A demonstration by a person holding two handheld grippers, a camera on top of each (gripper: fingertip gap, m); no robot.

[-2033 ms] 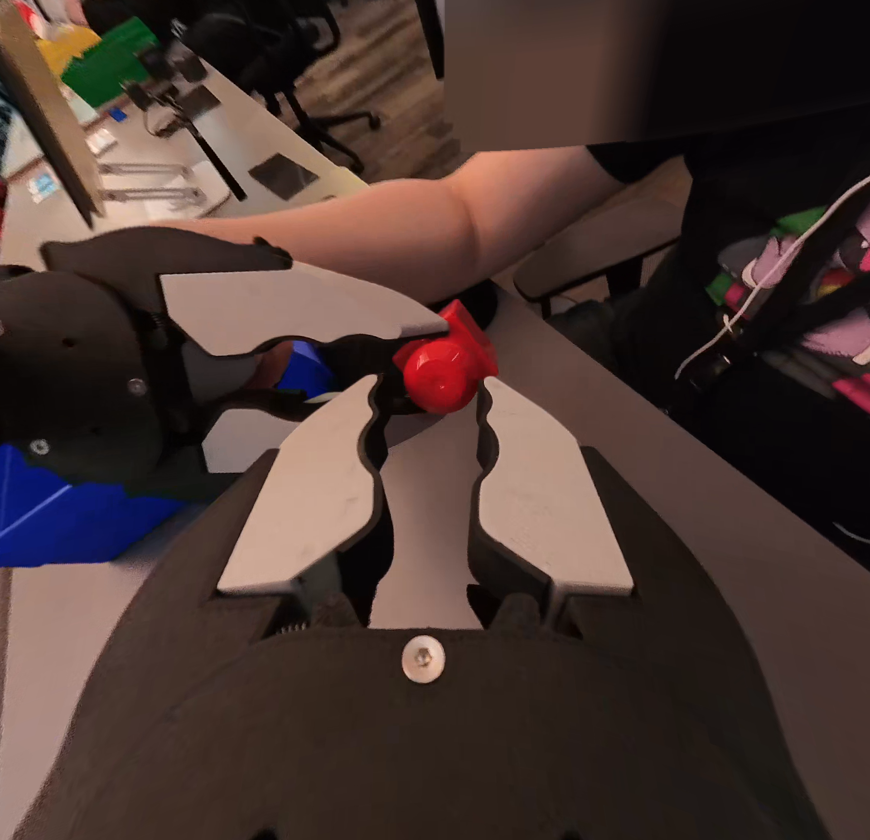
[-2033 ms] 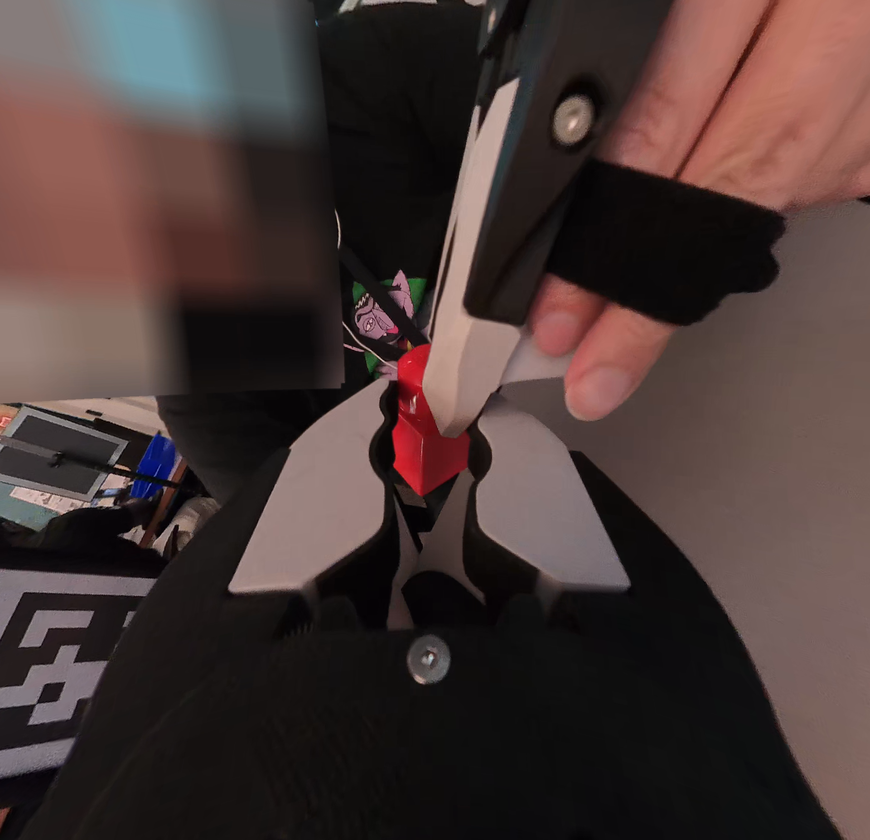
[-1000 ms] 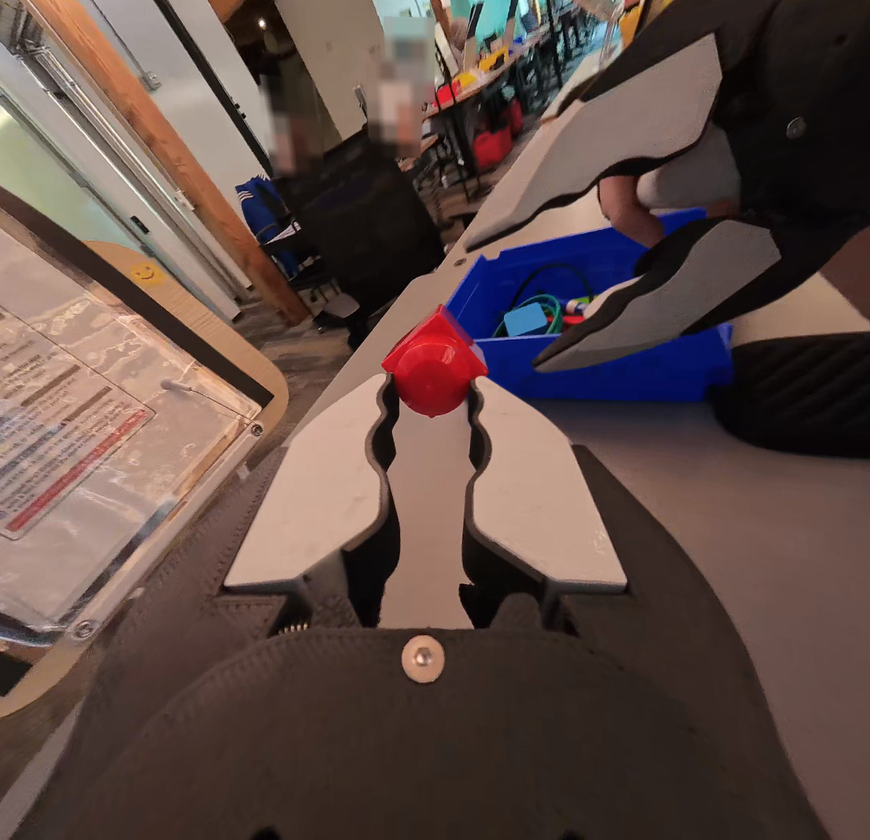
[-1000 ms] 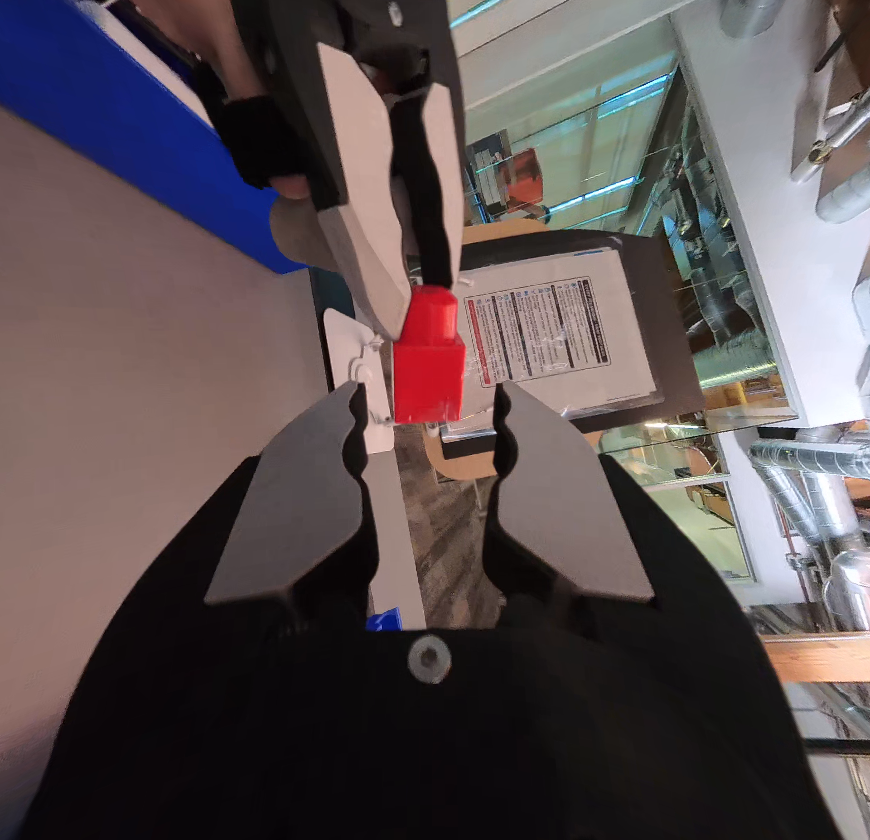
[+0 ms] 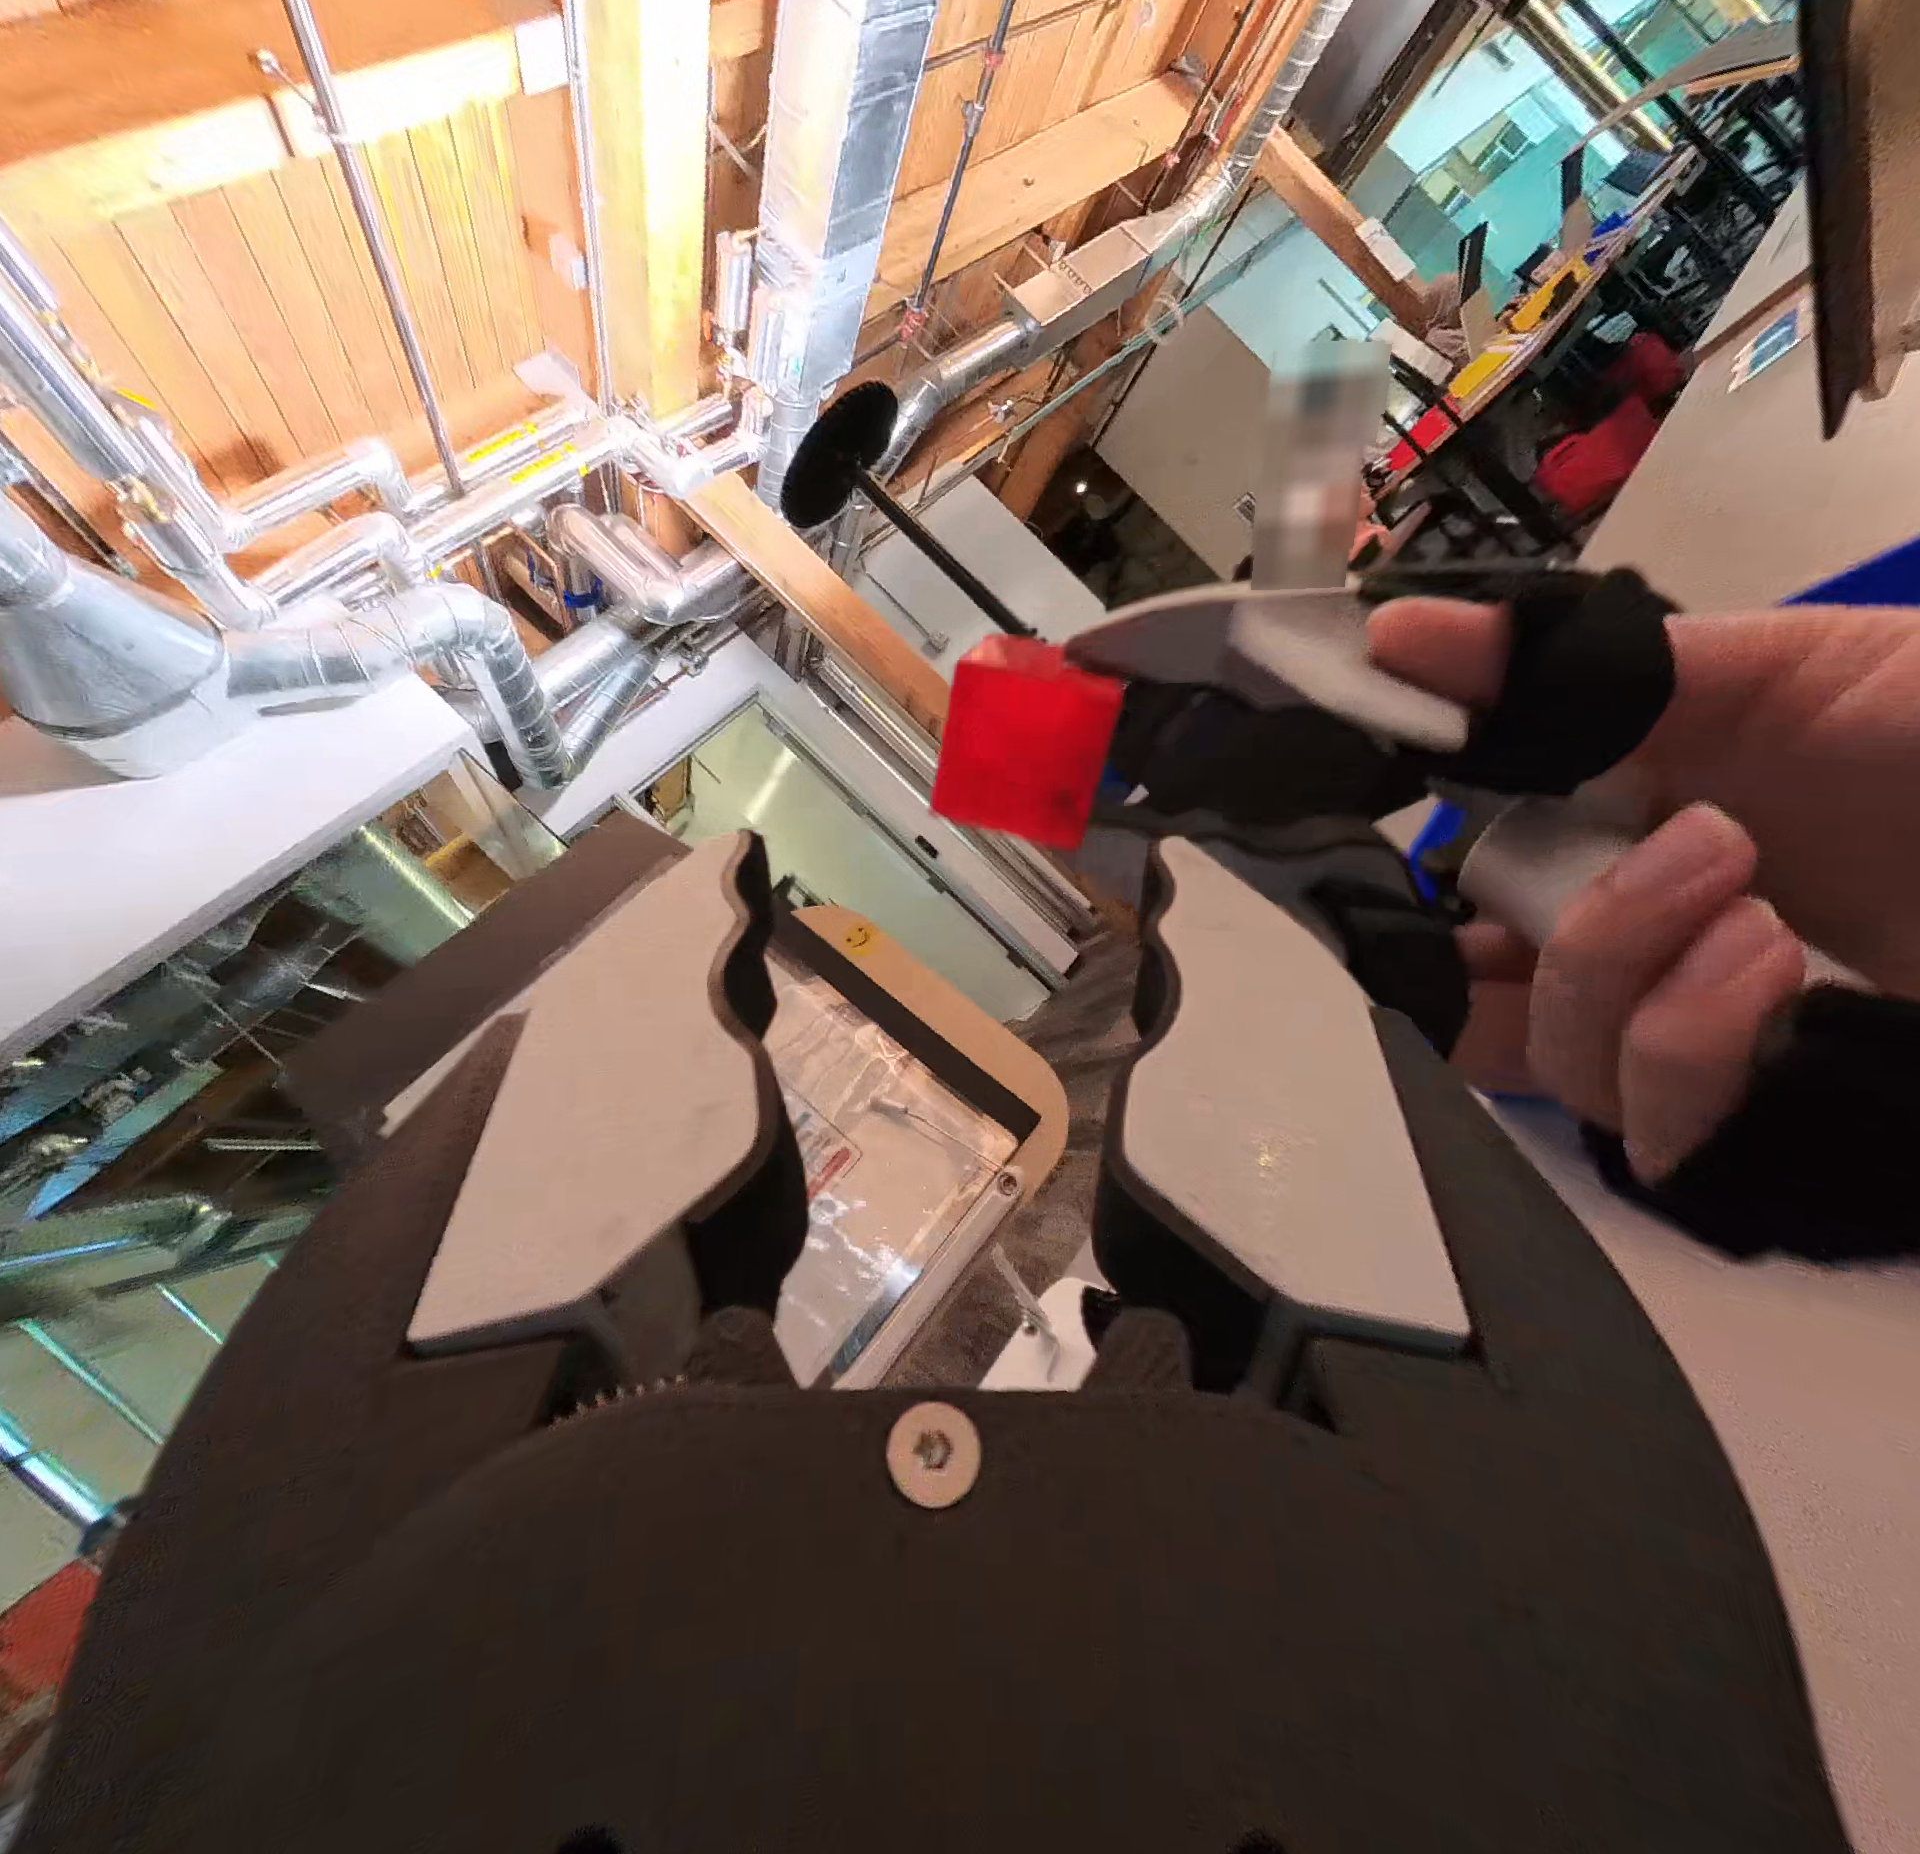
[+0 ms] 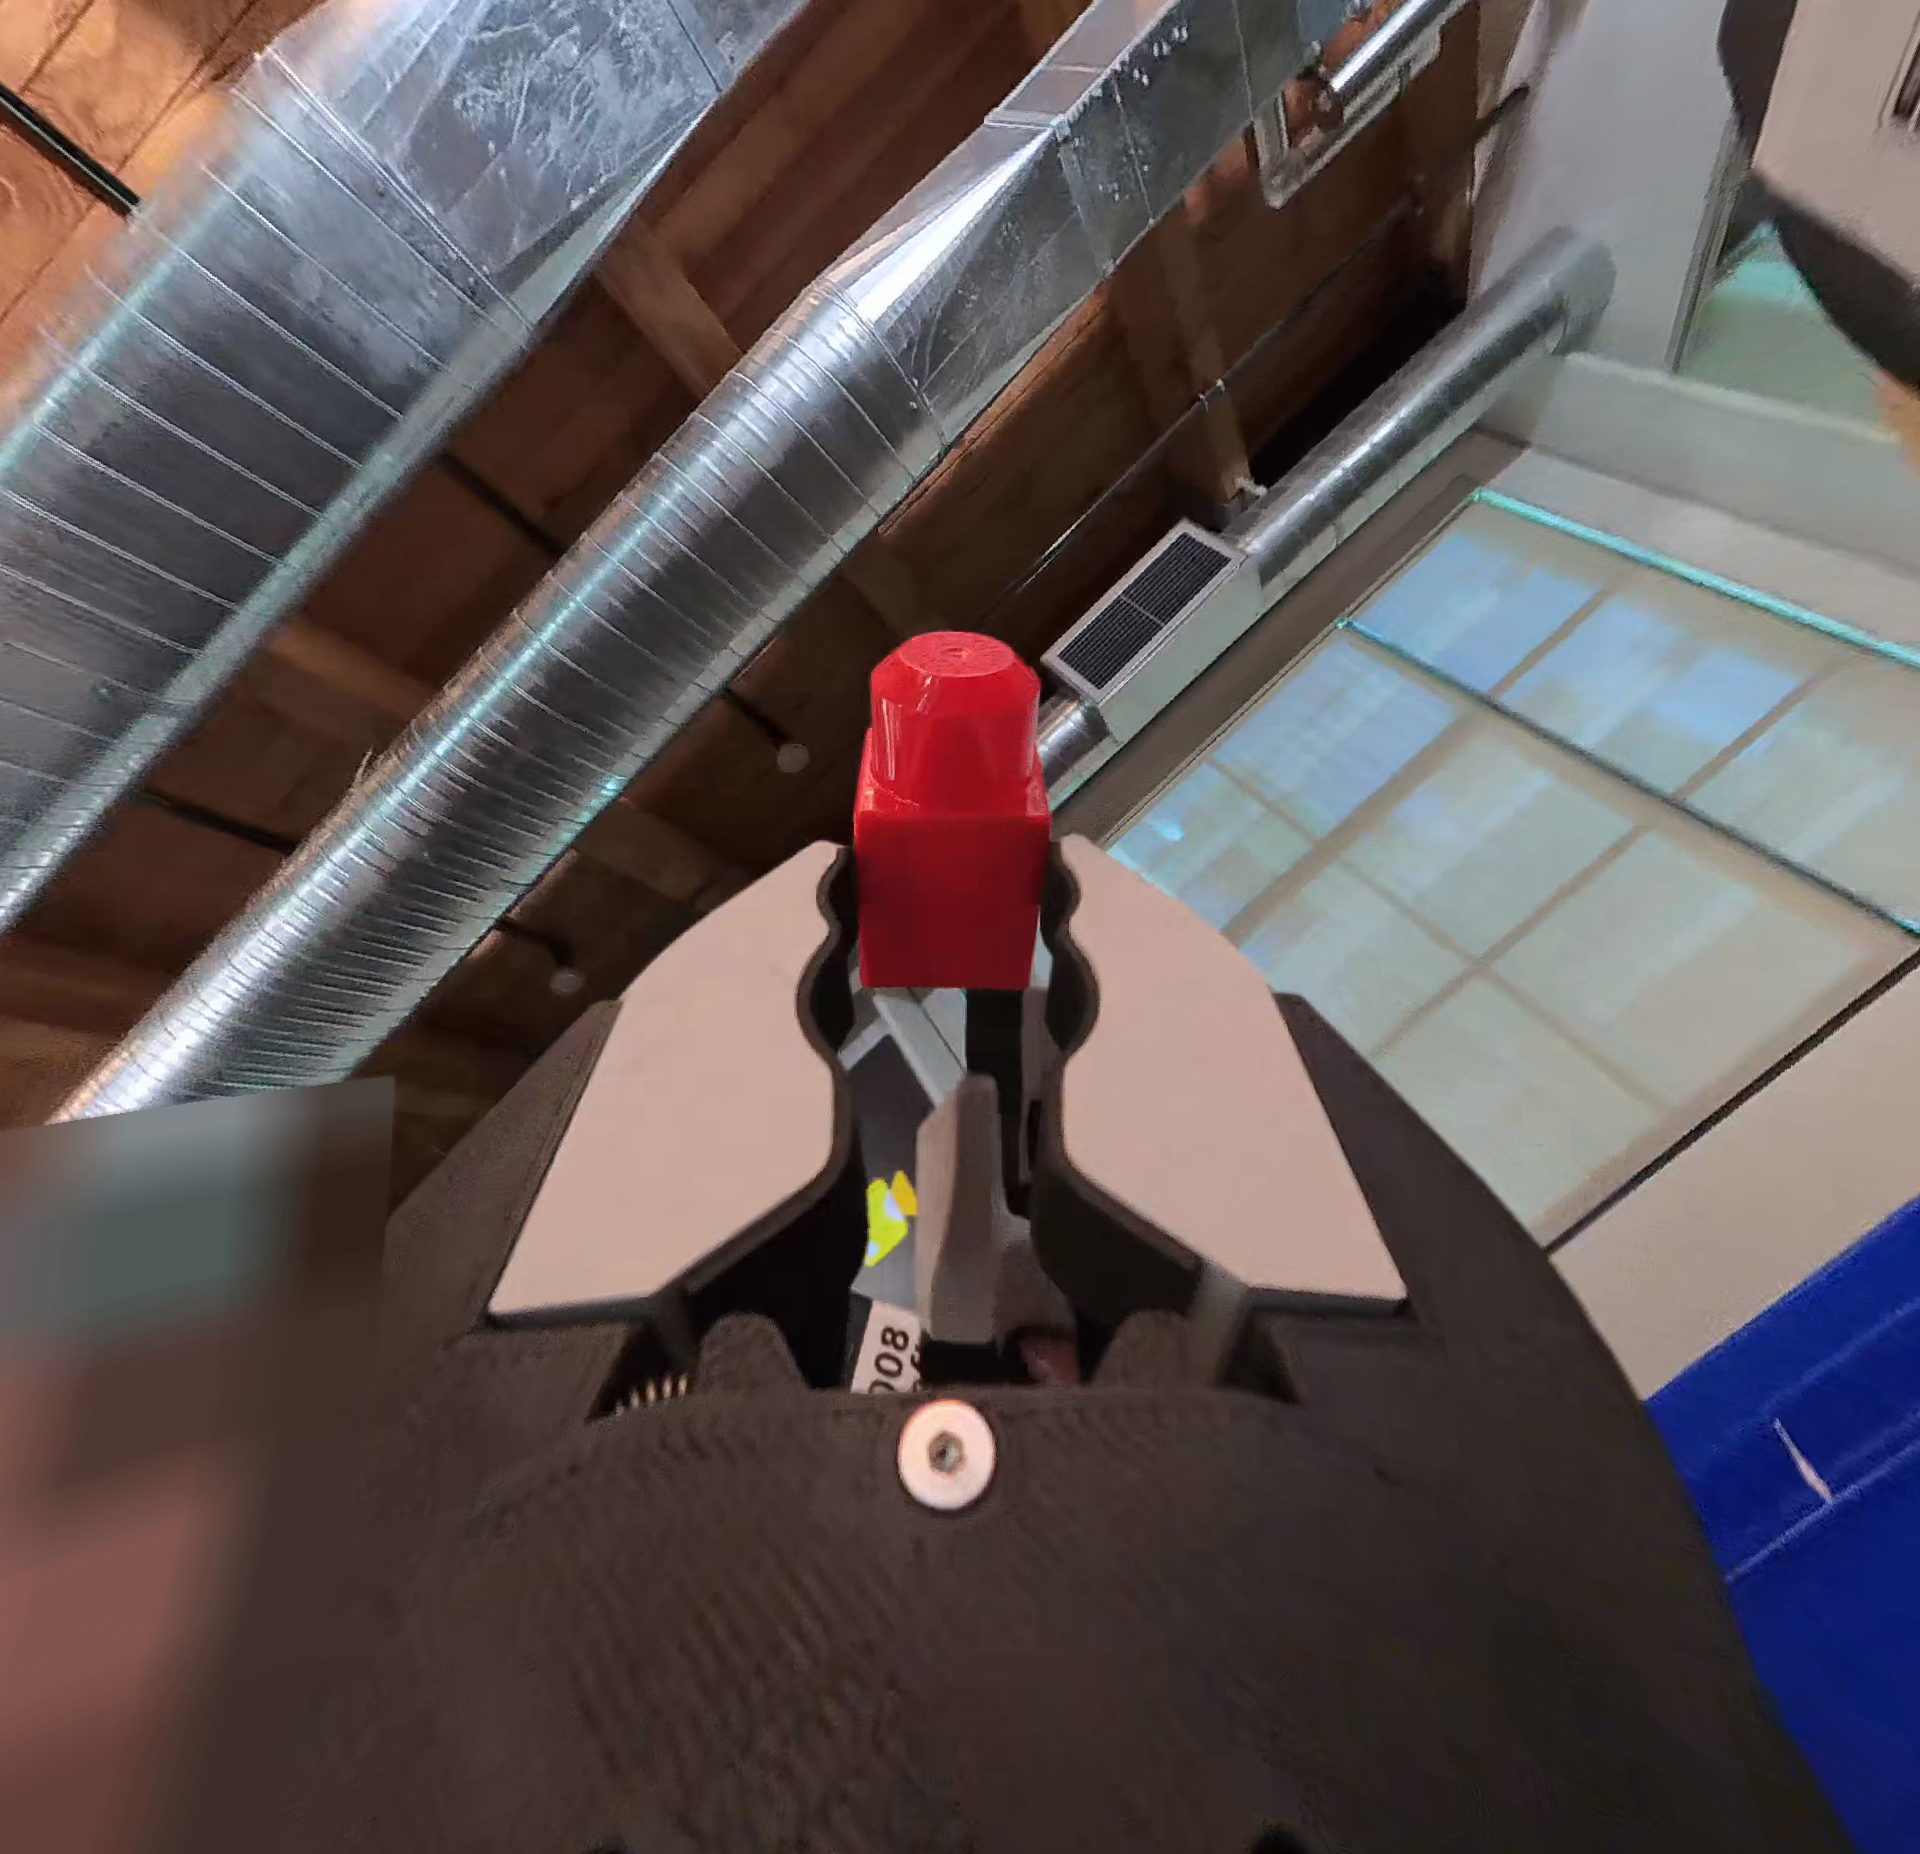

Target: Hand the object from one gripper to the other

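Red block held by the right gripper, left gripper empty and spread wide.

The left gripper (image 5: 951, 859) points upward toward the ceiling pipes (image 5: 343, 599), its jaws wide apart with nothing between them. The red block (image 5: 1023, 755) hangs just beyond its tips, apart from them, pinched in the right gripper (image 5: 1101, 744), which a hand (image 5: 1756, 786) in a black fingerless glove brings in from the right. In the right wrist view the right gripper (image 6: 948, 911) clamps the block's (image 6: 948, 848) square base, long axis along the fingers, round stud pointing away toward the silver ducts (image 6: 582, 516). A blue bin (image 6: 1829, 1472) is cut off at the lower right corner.
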